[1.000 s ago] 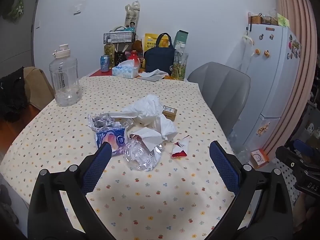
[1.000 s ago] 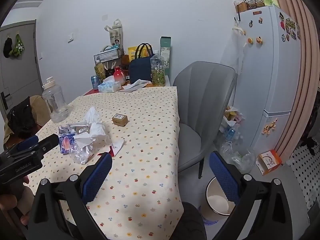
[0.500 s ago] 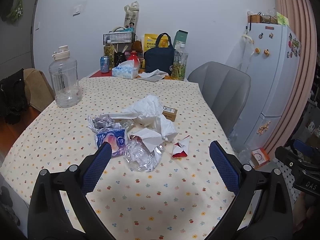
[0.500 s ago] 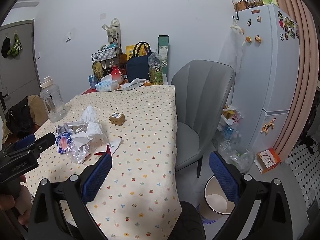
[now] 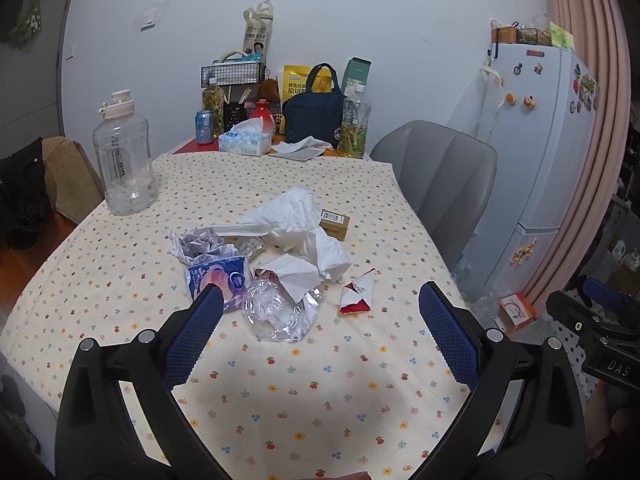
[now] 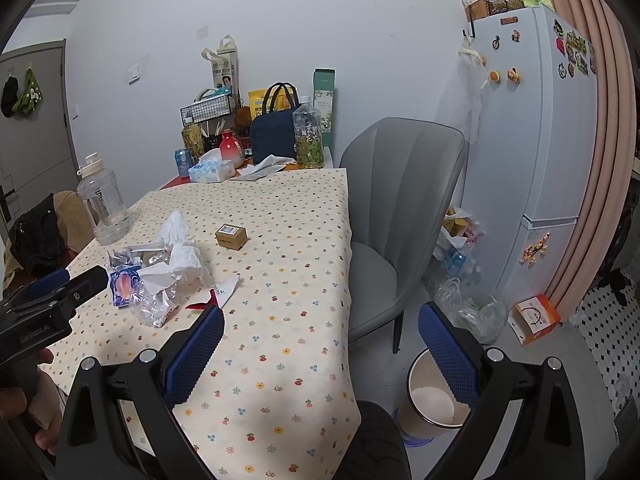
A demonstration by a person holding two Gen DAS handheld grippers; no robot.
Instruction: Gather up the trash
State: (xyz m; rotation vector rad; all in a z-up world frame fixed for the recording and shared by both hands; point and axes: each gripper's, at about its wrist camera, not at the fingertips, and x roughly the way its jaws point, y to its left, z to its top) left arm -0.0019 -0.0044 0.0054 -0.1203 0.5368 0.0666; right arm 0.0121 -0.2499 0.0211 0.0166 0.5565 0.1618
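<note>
Left claw [image 5: 318, 312] spread wide, empty, above the table [image 5: 280, 392]; trash pile [image 5: 276, 256] just ahead between its fingers, clear plastic [image 5: 280, 312] nearest. Right claw [image 6: 320, 332] also spread, empty; pile [image 6: 160, 272] ahead to its left, bin [image 6: 434, 396] on the floor below its right finger

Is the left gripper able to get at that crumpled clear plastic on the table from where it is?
Probably yes. The left gripper is open, and the crumpled clear plastic lies straight ahead between its fingers on the near edge of the trash pile. Nothing stands in front of it, though a white tissue overlaps its far side.
</note>
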